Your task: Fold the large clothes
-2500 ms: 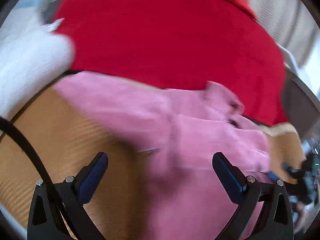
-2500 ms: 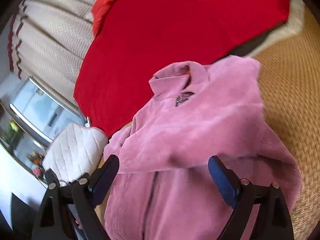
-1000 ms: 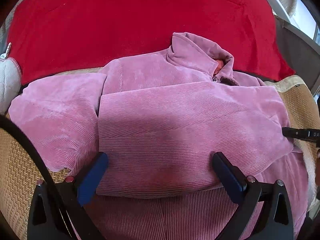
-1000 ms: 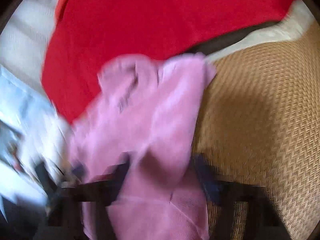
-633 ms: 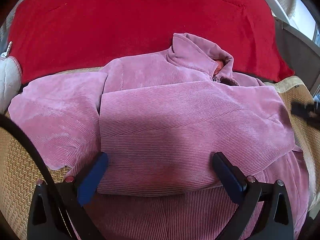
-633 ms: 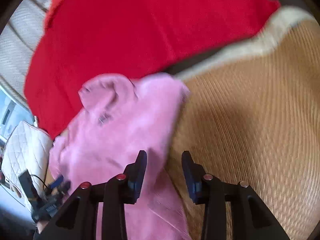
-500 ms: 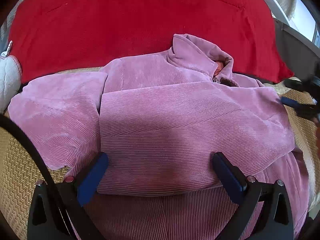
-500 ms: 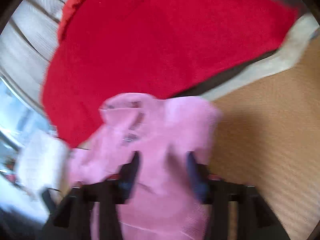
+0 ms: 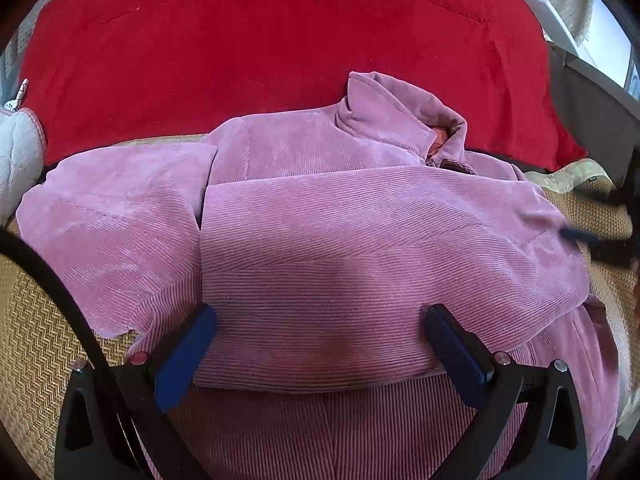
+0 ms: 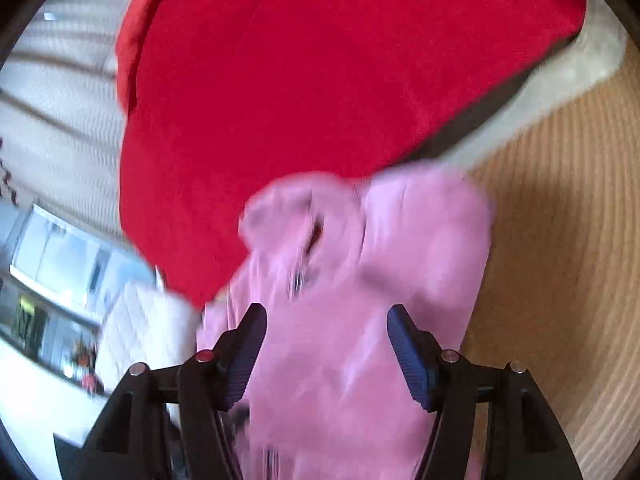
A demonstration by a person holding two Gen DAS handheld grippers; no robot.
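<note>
A pink corduroy jacket (image 9: 340,240) lies on a tan woven mat (image 9: 36,344), collar away from me, with one sleeve folded flat across its chest. My left gripper (image 9: 320,344) is open and empty, hovering just above the folded sleeve's lower edge. In the blurred right wrist view the jacket (image 10: 352,320) lies below my right gripper (image 10: 326,344), which is open and empty over the jacket's shoulder area. The right gripper also shows as a dark blur at the right edge of the left wrist view (image 9: 600,240).
A red blanket (image 9: 280,48) covers the area behind the jacket. A white quilted cushion (image 9: 16,152) sits at the left. The tan mat (image 10: 560,240) extends to the right of the jacket. A window and pale curtain are at the back.
My right gripper narrowed, then opened wider again while swinging fast over the jacket's right side. My left gripper has stayed open and still over the folded sleeve.
</note>
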